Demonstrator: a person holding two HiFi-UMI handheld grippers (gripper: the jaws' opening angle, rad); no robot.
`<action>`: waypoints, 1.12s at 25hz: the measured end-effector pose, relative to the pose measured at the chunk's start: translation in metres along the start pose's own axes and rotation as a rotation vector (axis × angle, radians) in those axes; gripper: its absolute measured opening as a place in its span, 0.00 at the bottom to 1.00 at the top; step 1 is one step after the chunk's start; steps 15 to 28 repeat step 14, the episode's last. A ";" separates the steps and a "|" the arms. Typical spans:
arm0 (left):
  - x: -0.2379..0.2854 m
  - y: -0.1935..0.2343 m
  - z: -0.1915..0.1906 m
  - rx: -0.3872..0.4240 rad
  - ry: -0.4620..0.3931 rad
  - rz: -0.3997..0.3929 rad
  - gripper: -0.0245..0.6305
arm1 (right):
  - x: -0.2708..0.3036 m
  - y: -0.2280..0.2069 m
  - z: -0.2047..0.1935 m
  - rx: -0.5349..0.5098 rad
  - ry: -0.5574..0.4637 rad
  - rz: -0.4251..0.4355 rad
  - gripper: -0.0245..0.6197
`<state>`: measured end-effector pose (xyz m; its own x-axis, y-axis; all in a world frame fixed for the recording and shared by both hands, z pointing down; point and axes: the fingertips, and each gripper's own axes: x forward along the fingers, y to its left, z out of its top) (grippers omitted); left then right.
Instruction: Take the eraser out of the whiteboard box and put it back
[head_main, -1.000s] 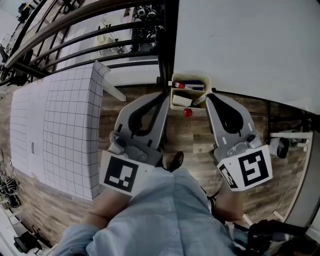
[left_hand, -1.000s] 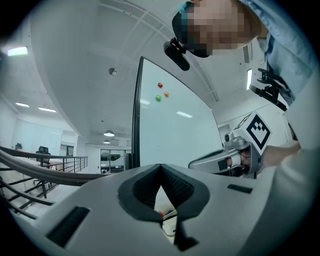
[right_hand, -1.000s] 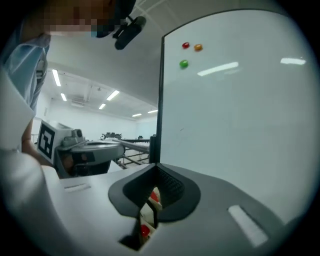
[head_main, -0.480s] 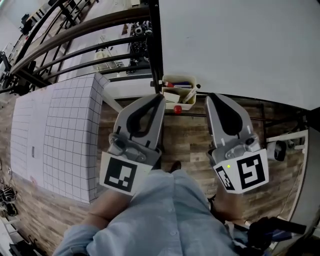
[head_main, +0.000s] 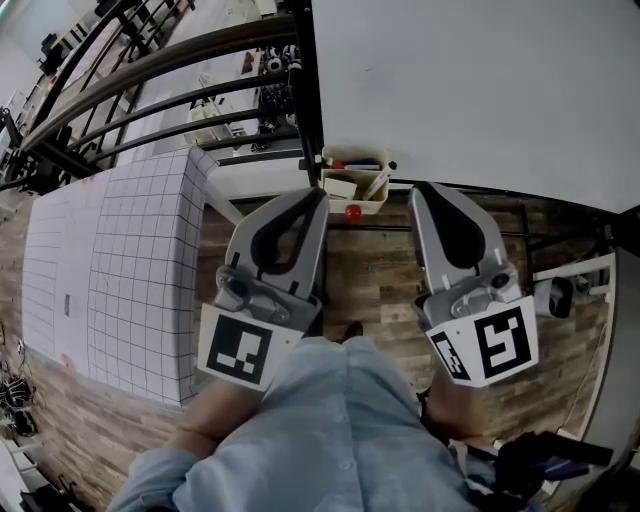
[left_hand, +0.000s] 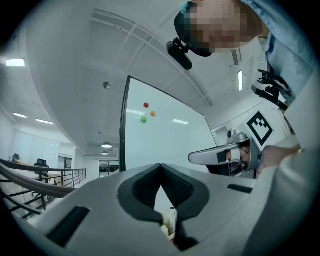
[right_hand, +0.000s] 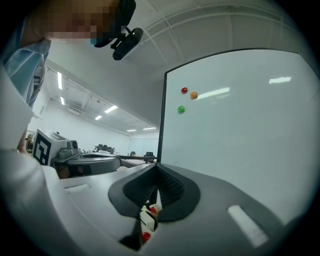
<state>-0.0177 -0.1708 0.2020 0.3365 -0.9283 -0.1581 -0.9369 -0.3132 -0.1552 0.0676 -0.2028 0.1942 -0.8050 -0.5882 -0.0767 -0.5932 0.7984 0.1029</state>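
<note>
The cream whiteboard box (head_main: 372, 206) hangs at the whiteboard's (head_main: 480, 90) lower left corner. Inside it a pale block, the eraser (head_main: 341, 188), lies beside several markers (head_main: 352, 163). A red ball magnet (head_main: 352, 211) sits at the box's front. My left gripper (head_main: 318, 196) is shut and empty, its tip just left of the box. Also shut and empty, my right gripper (head_main: 421, 190) ends just right of the box. In the left gripper view the shut tips (left_hand: 160, 167) point at the board, and the box contents (left_hand: 171, 225) show through the gap behind them. The right gripper view shows the same contents (right_hand: 148, 218).
A white gridded panel (head_main: 120, 260) stands to the left, with dark railings (head_main: 150, 70) beyond it. Wooden floor (head_main: 370, 270) lies below. A small white device (head_main: 555, 295) sits at the right. Three coloured magnets (right_hand: 184, 90) cling to the board higher up.
Both grippers have risen and moved closer to the box, mostly in the first half second. Both stayed shut and empty.
</note>
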 end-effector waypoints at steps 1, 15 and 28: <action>-0.001 0.000 0.000 0.001 0.000 -0.001 0.04 | 0.000 0.001 0.001 0.000 -0.002 0.000 0.04; -0.008 0.003 0.004 0.005 0.000 0.010 0.04 | 0.001 0.007 0.007 -0.007 -0.013 0.013 0.04; -0.008 0.003 0.004 0.005 0.000 0.010 0.04 | 0.001 0.007 0.007 -0.007 -0.013 0.013 0.04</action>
